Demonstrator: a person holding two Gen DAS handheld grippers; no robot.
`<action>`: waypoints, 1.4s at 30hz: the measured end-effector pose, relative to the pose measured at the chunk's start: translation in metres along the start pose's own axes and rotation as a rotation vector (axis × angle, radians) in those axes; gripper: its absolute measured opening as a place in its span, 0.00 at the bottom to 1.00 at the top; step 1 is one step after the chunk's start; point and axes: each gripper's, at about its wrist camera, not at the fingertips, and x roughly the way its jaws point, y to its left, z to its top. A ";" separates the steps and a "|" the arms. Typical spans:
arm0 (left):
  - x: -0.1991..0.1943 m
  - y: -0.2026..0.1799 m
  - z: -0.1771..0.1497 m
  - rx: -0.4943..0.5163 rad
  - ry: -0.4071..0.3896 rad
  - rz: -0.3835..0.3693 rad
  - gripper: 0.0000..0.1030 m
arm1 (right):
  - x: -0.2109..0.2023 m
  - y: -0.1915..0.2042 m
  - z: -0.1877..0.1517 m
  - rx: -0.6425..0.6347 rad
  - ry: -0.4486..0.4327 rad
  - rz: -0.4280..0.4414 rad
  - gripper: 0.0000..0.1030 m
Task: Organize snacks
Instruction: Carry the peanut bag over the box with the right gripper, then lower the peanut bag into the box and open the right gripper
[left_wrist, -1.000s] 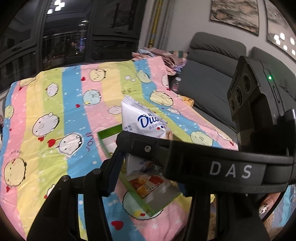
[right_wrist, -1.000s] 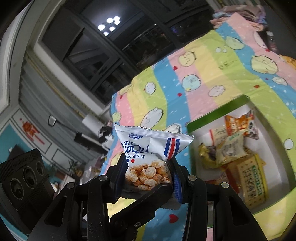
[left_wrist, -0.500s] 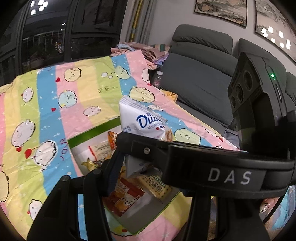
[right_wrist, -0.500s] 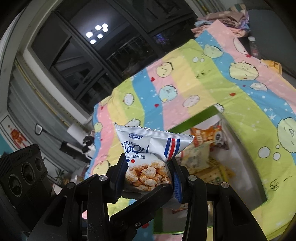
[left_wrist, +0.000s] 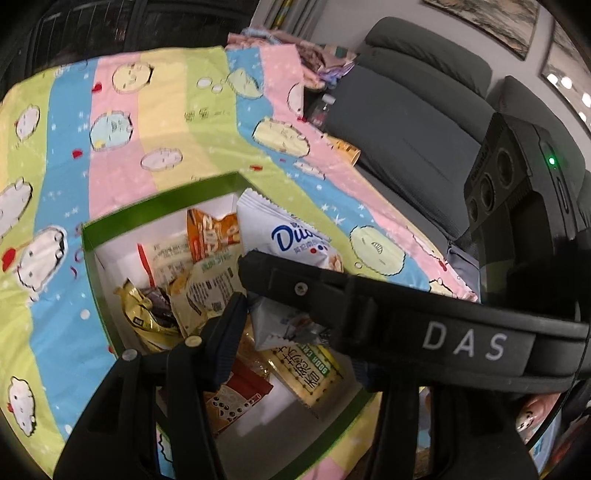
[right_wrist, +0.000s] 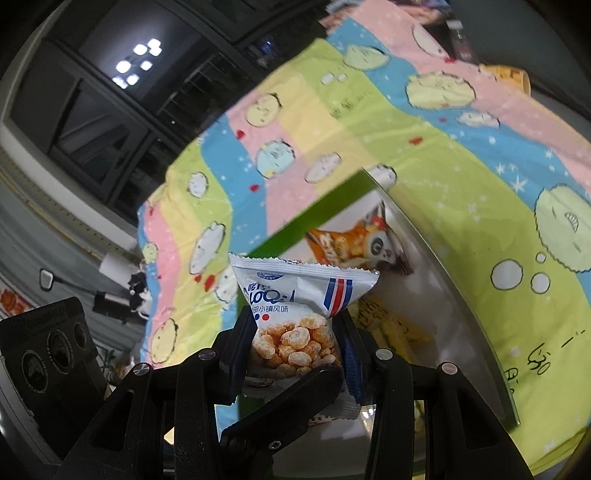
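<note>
White snack packets sit clenched in both claws: the left gripper (left_wrist: 288, 317) grips one packet (left_wrist: 291, 240), the right gripper (right_wrist: 295, 332) another (right_wrist: 295, 314). The green-rimmed box (left_wrist: 159, 199) of snacks lies directly below and ahead, left nearer.

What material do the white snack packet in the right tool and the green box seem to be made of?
White snack packet: probably thin plastic film with a glossy print; its top edge is a crimped, serrated seal and the surface creases easily. Green box: most likely cardboard, green outside and plain white inside; its walls are thin, flat and straight with sharp corners, though the finish is hard to judge in the blur.
</note>
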 end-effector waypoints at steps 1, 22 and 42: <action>0.004 0.002 -0.001 -0.010 0.009 0.000 0.49 | 0.003 -0.002 0.000 0.007 0.010 -0.003 0.44; 0.043 0.029 -0.013 -0.140 0.100 -0.005 0.52 | 0.041 -0.028 0.002 0.079 0.109 -0.100 0.45; 0.050 0.034 -0.015 -0.169 0.130 0.039 0.58 | 0.043 -0.029 0.003 0.072 0.092 -0.163 0.44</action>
